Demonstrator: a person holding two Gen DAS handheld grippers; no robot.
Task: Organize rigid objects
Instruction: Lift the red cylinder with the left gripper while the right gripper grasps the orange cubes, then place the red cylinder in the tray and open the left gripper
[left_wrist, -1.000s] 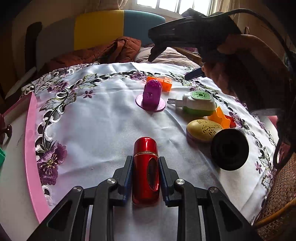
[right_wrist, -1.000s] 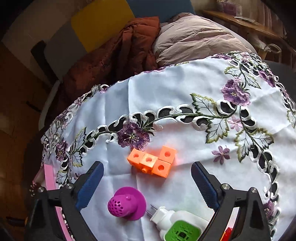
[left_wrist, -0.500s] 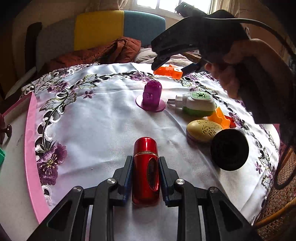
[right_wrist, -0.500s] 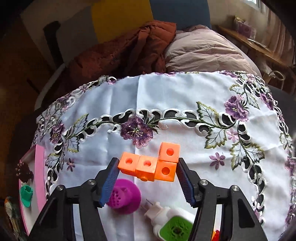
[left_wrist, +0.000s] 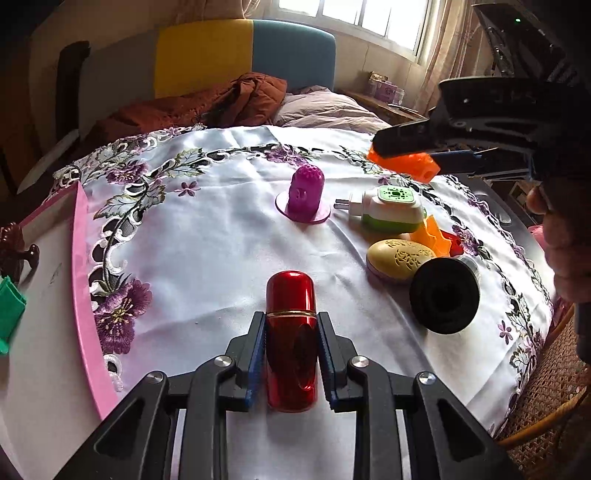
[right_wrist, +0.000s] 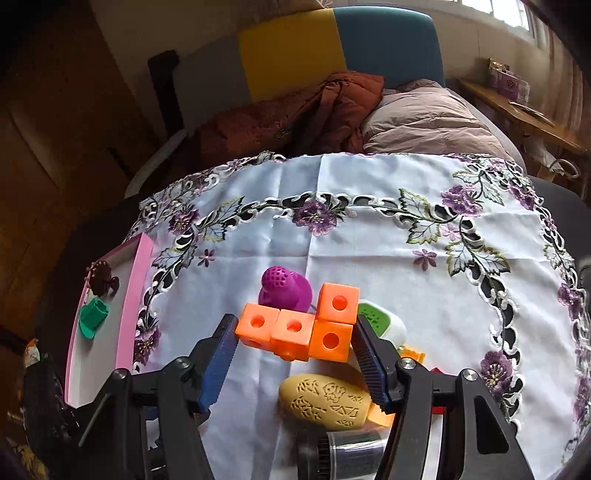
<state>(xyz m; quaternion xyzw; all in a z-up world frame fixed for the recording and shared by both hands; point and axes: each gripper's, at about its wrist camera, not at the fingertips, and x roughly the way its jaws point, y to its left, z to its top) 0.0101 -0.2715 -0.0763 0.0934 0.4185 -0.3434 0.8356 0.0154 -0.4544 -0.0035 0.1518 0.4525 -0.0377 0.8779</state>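
Observation:
My left gripper (left_wrist: 291, 354) is shut on a shiny red capsule-shaped case (left_wrist: 291, 332) that lies on the white embroidered tablecloth (left_wrist: 192, 266). My right gripper (right_wrist: 295, 350) is shut on an orange piece of joined cubes (right_wrist: 306, 328), held in the air above the table; in the left wrist view the same orange piece (left_wrist: 406, 162) hangs at the upper right. Under it lie a purple perforated figure (right_wrist: 284, 288), a white and green plug-in device (left_wrist: 388, 208), a yellow oval case (right_wrist: 325, 400) and a black-capped cylinder (left_wrist: 443, 299).
A pink-rimmed white tray (right_wrist: 129, 295) at the table's left edge holds a green piece (right_wrist: 92, 317) and a dark brown piece (right_wrist: 101, 278). Small orange and red parts (left_wrist: 436, 236) lie beside the yellow case. A sofa with brown and pink bedding (right_wrist: 332, 114) stands behind the table.
My right gripper closed on the orange cube piece, lifted it off the cloth and carried it toward the right and nearer side. The left gripper and red case stayed put.

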